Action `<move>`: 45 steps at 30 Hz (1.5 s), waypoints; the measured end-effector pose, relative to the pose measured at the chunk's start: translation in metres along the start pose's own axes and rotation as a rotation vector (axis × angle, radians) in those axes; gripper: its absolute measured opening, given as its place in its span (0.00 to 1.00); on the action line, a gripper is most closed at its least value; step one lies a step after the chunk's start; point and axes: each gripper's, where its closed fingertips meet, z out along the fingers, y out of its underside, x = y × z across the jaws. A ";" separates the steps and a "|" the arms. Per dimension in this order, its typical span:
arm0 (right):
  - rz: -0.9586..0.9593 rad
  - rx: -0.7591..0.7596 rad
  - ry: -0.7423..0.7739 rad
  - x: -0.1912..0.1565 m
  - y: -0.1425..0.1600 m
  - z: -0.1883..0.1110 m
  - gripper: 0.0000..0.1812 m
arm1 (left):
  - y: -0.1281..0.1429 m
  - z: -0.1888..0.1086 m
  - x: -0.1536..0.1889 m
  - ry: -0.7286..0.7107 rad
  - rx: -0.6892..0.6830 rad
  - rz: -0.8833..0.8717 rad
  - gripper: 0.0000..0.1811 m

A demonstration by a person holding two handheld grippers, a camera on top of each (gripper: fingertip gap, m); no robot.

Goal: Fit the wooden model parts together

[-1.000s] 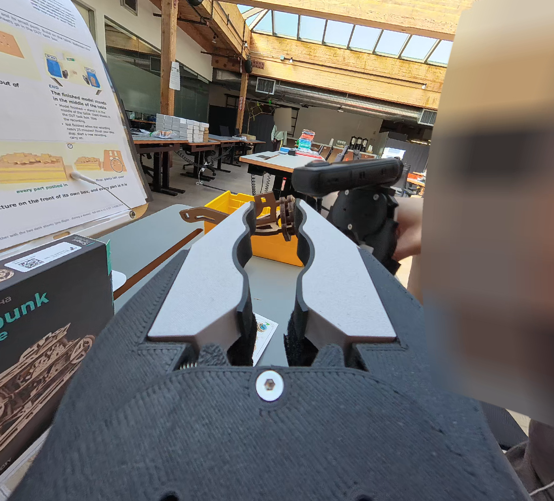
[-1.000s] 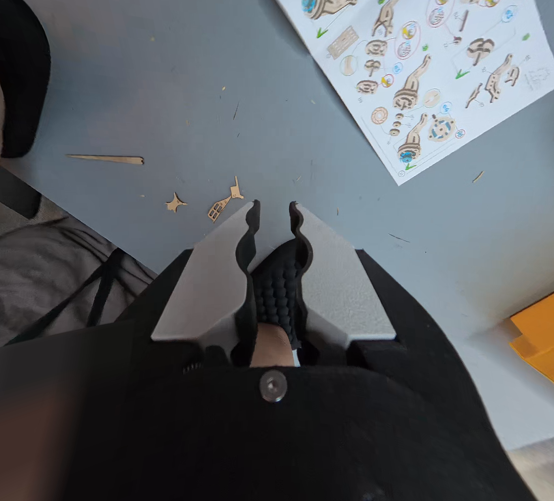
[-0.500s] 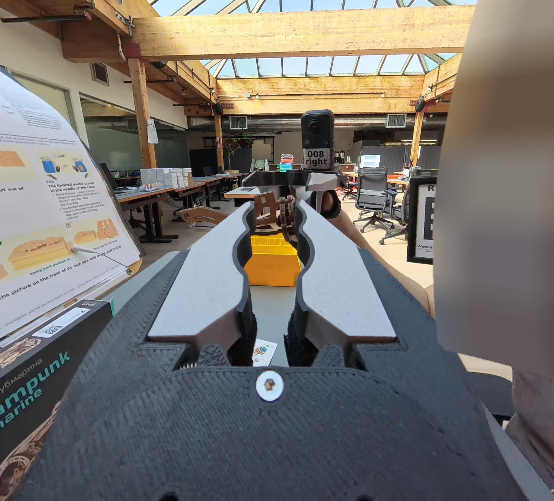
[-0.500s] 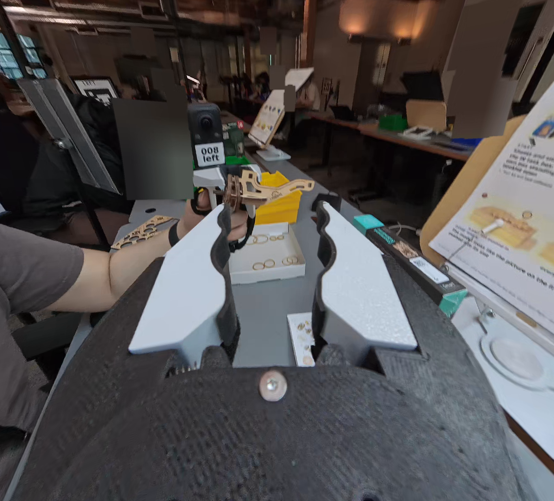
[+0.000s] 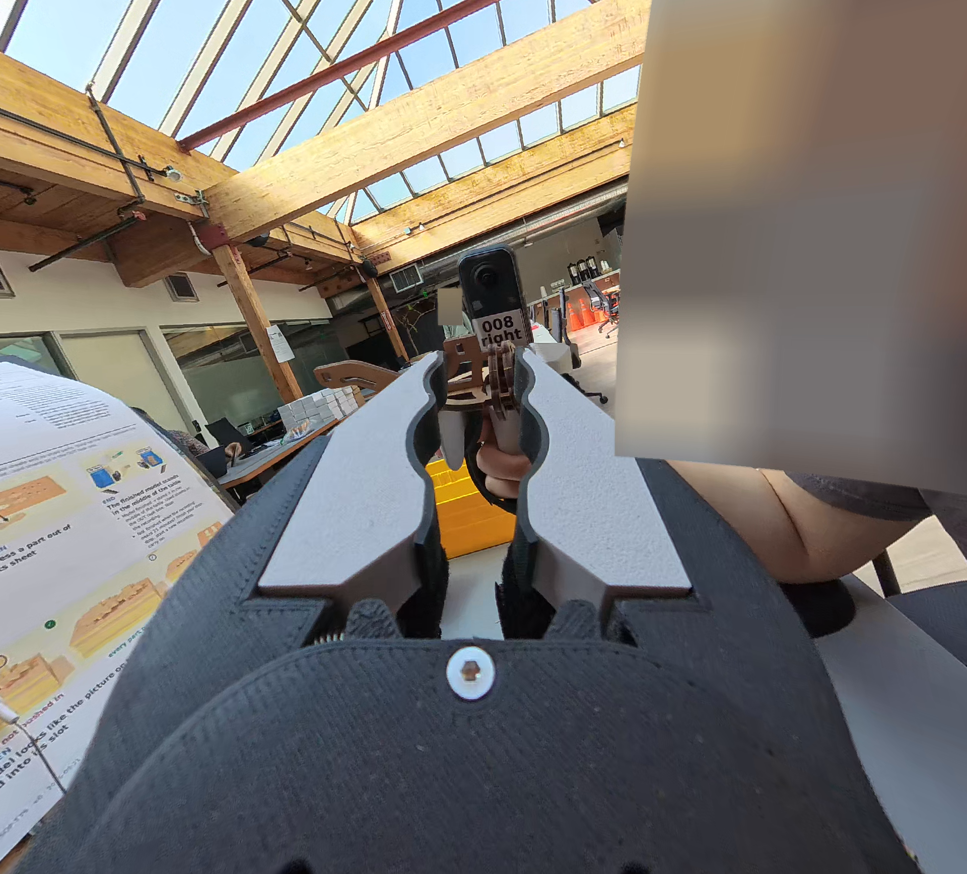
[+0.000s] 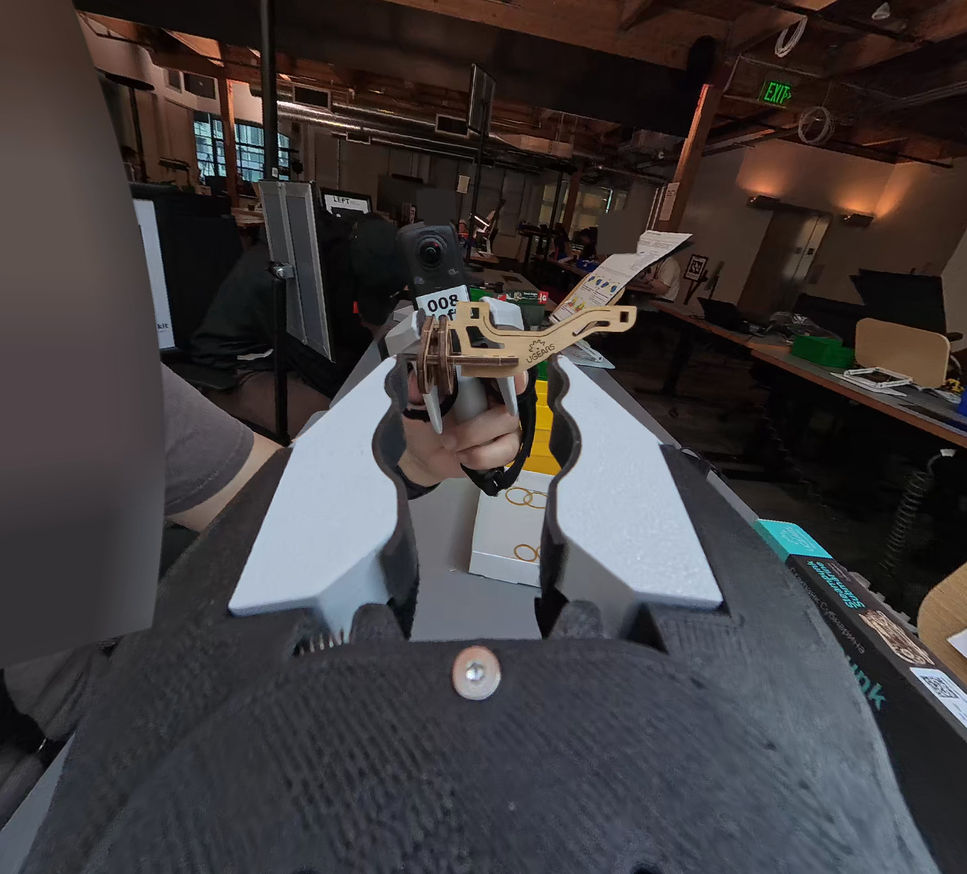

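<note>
A wooden assembly (image 5: 499, 378) of stacked discs on a flat curved arm is gripped at its disc end by my left gripper (image 5: 479, 367), raised above the table. In the right wrist view the assembly (image 6: 523, 344) shows side-on, its arm reaching right. My right gripper (image 6: 476, 378) is open and empty, facing the left one, its fingertips on either side just below the discs. I cannot tell if it touches them. It also shows head-on in the left wrist view (image 5: 479, 435), behind the assembly.
A yellow bin (image 5: 460, 509) sits on the grey table (image 6: 471, 603) beyond the grippers. A white tray (image 6: 492, 561) holds small rings. A black kit box (image 6: 863, 619) lies at the right. An instruction sheet on a stand (image 5: 78, 535) stands at the left. A person's arm (image 5: 785, 524) is right. Both grippers' tips are close together, under 4 cm apart.
My right gripper swung up from looking down at the table, opened, and closed in on the assembly. My left gripper tilted upward, still holding the assembly.
</note>
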 end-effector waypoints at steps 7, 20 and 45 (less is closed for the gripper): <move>0.007 -0.034 -0.035 -0.005 0.005 0.001 0.25 | 0.001 0.002 0.006 0.009 -0.011 0.046 0.13; 0.006 -0.072 -0.031 -0.003 0.007 -0.004 0.25 | 0.006 0.004 0.006 0.002 -0.031 0.050 0.13; -0.145 -0.129 -0.017 -0.015 0.006 -0.005 0.20 | 0.002 0.005 0.013 0.035 -0.004 0.056 0.12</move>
